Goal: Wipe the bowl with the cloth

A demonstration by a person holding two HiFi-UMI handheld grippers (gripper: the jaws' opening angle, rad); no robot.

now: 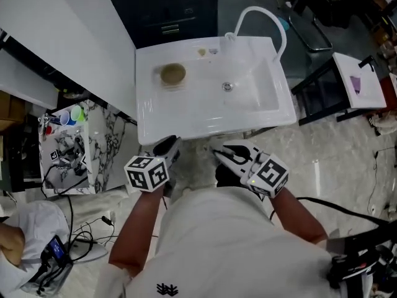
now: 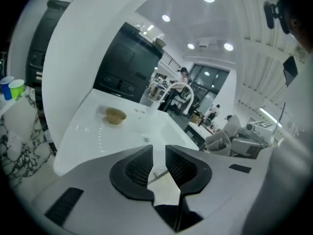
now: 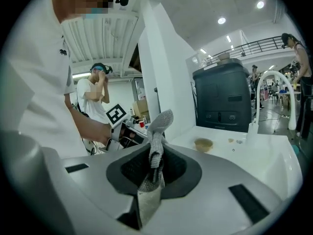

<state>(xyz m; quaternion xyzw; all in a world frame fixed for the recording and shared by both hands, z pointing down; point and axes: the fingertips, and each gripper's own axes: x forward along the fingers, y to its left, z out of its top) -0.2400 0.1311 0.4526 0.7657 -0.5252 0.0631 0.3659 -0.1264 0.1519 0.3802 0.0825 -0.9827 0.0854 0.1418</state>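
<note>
A small brown bowl [image 1: 173,74] stands on the flat left part of the white sink [image 1: 149,113]; it also shows as the bowl [image 2: 114,115] in the left gripper view and as the bowl [image 3: 203,144] in the right gripper view. Both grippers hang in front of the sink's near edge, well short of the bowl. My left gripper [image 1: 169,148] is open, its jaws [image 2: 159,163] a narrow gap apart with nothing between them. My right gripper [image 1: 224,156] is shut on a grey knitted cloth [image 3: 156,148], whose free end sticks up above the jaws.
A curved white faucet [image 1: 263,16] rises at the sink's back right, above the basin with its drain [image 1: 227,86]. Small bits [image 1: 201,51] lie at the sink's back. A marble side table with cups [image 1: 68,115] is at the left, a dark cabinet [image 1: 167,11] behind.
</note>
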